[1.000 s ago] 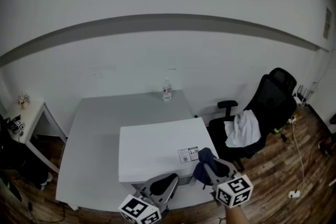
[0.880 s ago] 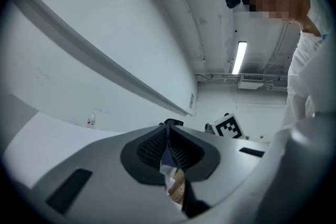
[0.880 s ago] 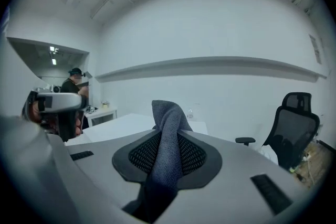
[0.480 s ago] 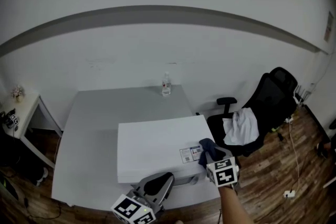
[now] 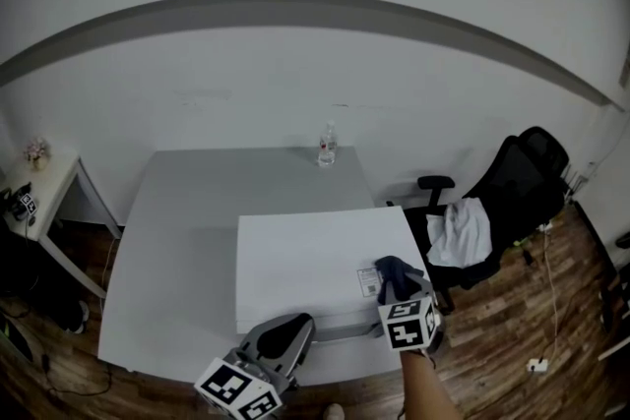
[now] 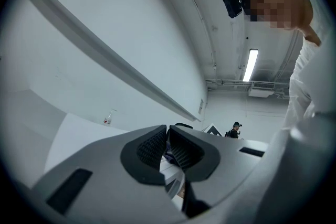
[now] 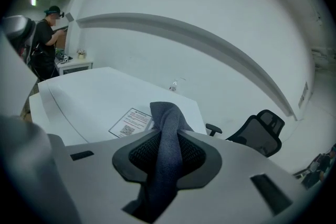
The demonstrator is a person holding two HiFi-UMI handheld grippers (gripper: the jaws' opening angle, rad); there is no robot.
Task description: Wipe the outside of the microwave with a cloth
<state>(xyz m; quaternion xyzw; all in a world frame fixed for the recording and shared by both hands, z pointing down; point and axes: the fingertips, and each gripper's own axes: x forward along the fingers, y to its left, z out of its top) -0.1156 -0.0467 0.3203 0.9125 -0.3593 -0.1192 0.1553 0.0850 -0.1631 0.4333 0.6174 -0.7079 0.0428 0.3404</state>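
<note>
The white microwave (image 5: 315, 261) stands on the grey table (image 5: 187, 241), and I look down on its flat top. My right gripper (image 5: 399, 290) is shut on a dark blue cloth (image 5: 394, 272) at the top's front right corner, beside a printed label (image 5: 368, 281). In the right gripper view the cloth (image 7: 167, 134) runs up between the jaws and folds over toward the label (image 7: 131, 120). My left gripper (image 5: 290, 334) hangs low at the microwave's front, jaws together with nothing held. In the left gripper view, its pads (image 6: 157, 147) nearly touch.
A water bottle (image 5: 327, 146) stands at the table's far edge by the wall. A black office chair (image 5: 512, 202) with a white garment (image 5: 461, 231) sits to the right. A small side table (image 5: 39, 182) is at the left. Another person (image 7: 47, 39) stands far off.
My right gripper has carried the cloth from beside the microwave's front right corner up onto its top, next to the label. The left gripper has stayed low at the front.
</note>
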